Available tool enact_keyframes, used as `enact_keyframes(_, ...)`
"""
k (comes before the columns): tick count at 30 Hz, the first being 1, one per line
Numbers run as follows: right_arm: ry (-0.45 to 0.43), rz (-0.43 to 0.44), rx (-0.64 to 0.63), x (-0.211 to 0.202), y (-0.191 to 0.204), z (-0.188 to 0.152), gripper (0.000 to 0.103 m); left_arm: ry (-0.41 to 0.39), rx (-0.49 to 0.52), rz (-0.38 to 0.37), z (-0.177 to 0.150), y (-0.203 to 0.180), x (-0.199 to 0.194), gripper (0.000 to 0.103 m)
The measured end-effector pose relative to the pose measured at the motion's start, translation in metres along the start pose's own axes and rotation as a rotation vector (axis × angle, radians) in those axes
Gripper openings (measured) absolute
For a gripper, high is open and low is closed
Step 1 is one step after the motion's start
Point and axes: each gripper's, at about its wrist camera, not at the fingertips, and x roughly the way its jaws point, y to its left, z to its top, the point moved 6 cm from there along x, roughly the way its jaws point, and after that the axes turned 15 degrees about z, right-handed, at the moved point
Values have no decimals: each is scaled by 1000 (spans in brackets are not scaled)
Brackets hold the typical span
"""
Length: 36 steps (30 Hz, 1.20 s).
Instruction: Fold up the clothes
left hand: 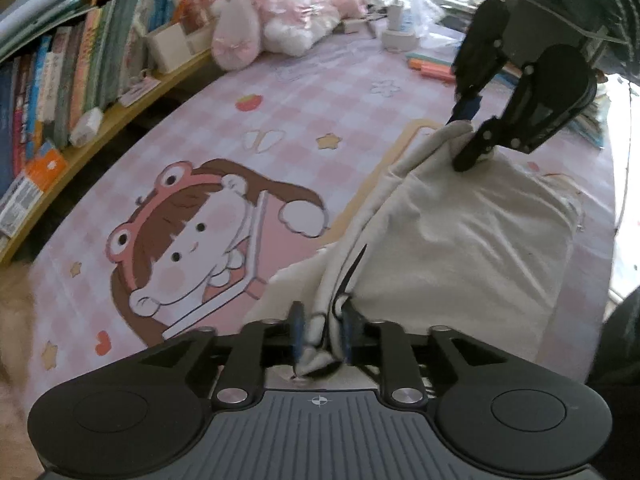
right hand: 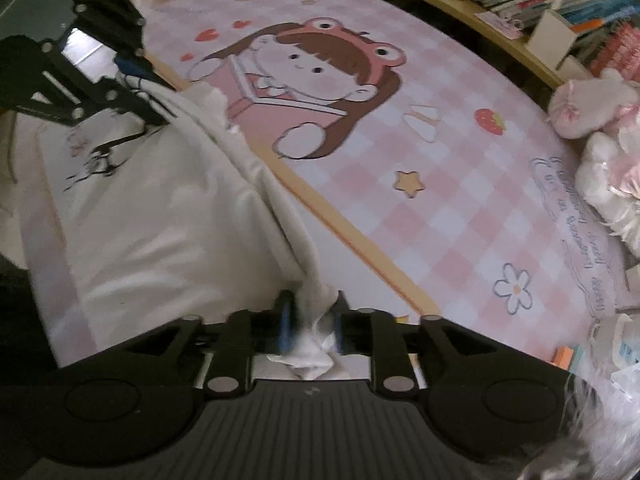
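Note:
A white garment (left hand: 460,232) with a small black print lies bunched on a pink checked mat with a cartoon girl (left hand: 192,232). My left gripper (left hand: 322,332) is shut on one bunched edge of it. My right gripper (right hand: 310,320) is shut on the opposite edge and also shows in the left wrist view (left hand: 466,140), at the garment's far end. In the right wrist view the garment (right hand: 160,208) stretches between us as a raised fold, and my left gripper (right hand: 136,92) shows at the far end, on the cloth.
A low wooden shelf of books (left hand: 68,92) runs along the mat's edge. Pink and white plush toys (left hand: 280,12) lie at one end, also seen in the right wrist view (right hand: 600,128). A white charger (left hand: 396,20) and orange sticky notes (left hand: 432,70) lie beyond.

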Motion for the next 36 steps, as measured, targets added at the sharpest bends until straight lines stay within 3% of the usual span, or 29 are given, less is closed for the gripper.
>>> enact_keyframes(2, -32, -9, 41, -1, -6, -2, 24, -6, -22, 11, -3, 7, 0, 52)
enact_keyframes(6, -103, -24, 132, -5, -19, -7, 31, -8, -95, -15, -8, 22, -1, 54)
enact_keyframes(10, -174, -39, 223, -8, -31, -12, 31, -30, -212, 5, -17, 37, -7, 63)
enact_keyframes(17, -383, -78, 557, -29, -58, -39, 30, -78, -477, 68, -40, 59, -25, 63)
enact_keyframes(23, -472, -110, 620, -50, -43, -55, 30, -121, -724, 99, -68, 74, -41, 62)
enact_keyframes(26, -506, -125, 641, -57, -32, -61, 31, -134, -821, 76, -81, 74, -46, 61)
enact_keyframes(34, -548, -125, 679, -48, 1, -65, 30, -144, -821, -3, -85, 46, -44, 57)
enact_keyframes(36, -549, -136, 686, -43, 7, -65, 29, -153, -816, -21, -81, 40, -42, 52)
